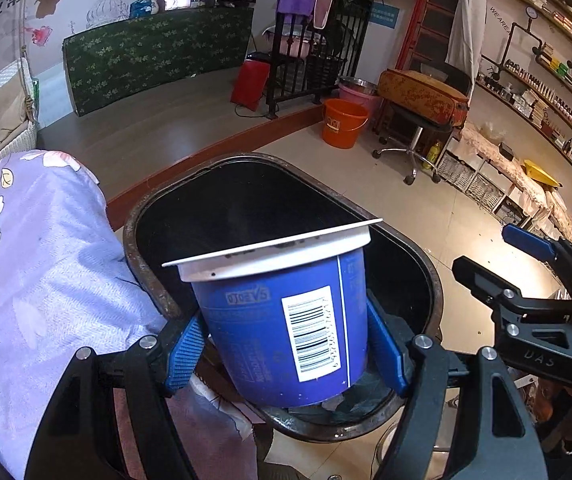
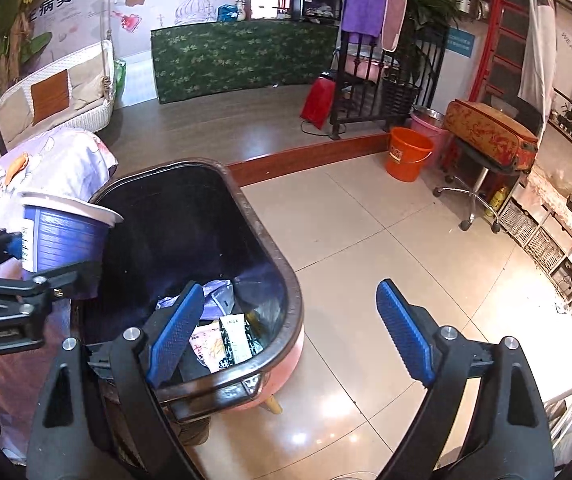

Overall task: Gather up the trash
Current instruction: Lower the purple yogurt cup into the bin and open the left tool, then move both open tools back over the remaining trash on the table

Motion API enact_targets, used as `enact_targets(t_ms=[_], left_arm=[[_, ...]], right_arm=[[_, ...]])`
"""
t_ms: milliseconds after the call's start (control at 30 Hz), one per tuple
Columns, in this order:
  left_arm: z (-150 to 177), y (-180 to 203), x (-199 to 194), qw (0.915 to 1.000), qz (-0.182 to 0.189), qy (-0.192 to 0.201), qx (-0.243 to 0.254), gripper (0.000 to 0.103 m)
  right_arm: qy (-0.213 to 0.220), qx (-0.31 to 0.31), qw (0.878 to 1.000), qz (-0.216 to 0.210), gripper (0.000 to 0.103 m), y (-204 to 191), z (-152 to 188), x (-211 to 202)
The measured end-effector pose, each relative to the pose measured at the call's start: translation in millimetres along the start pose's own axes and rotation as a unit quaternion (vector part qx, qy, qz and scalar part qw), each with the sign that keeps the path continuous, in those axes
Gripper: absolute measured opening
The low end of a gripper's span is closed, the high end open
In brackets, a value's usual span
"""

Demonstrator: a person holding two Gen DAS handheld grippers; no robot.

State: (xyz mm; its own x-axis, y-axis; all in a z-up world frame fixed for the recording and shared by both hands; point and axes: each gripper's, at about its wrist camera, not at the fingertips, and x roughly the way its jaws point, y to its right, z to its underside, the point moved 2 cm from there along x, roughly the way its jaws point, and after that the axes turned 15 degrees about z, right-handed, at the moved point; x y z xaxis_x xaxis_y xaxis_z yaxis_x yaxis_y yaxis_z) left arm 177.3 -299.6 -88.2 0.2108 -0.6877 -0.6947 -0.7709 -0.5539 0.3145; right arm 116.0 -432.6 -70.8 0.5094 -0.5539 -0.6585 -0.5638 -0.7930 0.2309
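Note:
My left gripper (image 1: 286,344) is shut on a blue paper cup (image 1: 281,320) with a white rim and a barcode label, held over the near edge of the black-lined trash bin (image 1: 145,260). The cup (image 2: 61,236) also shows in the right wrist view, at the bin's left rim (image 2: 286,280). My right gripper (image 2: 290,328) is open and empty above the bin's near right corner. Wrappers and a crumpled purple bag (image 2: 217,296) lie in the bin's bottom. The right gripper (image 1: 526,280) shows at the right edge of the left wrist view.
A bed with a purple floral cover (image 1: 33,280) lies left of the bin. An orange bucket (image 2: 408,154), a pink basin, a rolling stool (image 2: 482,172) with a patterned case, and shelf units stand on the tiled floor to the right. A raised wooden step runs behind.

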Motion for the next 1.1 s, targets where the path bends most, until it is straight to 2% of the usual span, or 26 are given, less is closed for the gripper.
enact_targets(t_ms=[233,300,400,533,833,1100], left_arm=[[-2,6,24,0.9992,-0.008,-0.034,0.017,0.074],[-2,9,26,0.9989,-0.011,-0.037,0.026,0.083],[-2,15,26,0.9982,-0.018,-0.032,0.047,0.088],[0,19,25,0.997,-0.024,-0.03,0.067,0.089],[6,17,7,0.9977,-0.026,-0.01,0.062,0.09],[14,17,-19,0.9967,-0.039,0.011,0.07,0.09]], right_arm=[[0.0,0.018,1.0,0.005,0.087,13,0,1],[-0.001,0.022,1.0,0.007,0.087,16,1,2],[-0.001,0.027,1.0,0.009,0.087,18,2,0],[0.0,0.04,0.999,0.009,0.087,22,1,1],[0.001,0.046,0.999,0.005,0.087,27,-2,2],[0.009,0.037,0.999,-0.012,0.087,13,-9,-5]])
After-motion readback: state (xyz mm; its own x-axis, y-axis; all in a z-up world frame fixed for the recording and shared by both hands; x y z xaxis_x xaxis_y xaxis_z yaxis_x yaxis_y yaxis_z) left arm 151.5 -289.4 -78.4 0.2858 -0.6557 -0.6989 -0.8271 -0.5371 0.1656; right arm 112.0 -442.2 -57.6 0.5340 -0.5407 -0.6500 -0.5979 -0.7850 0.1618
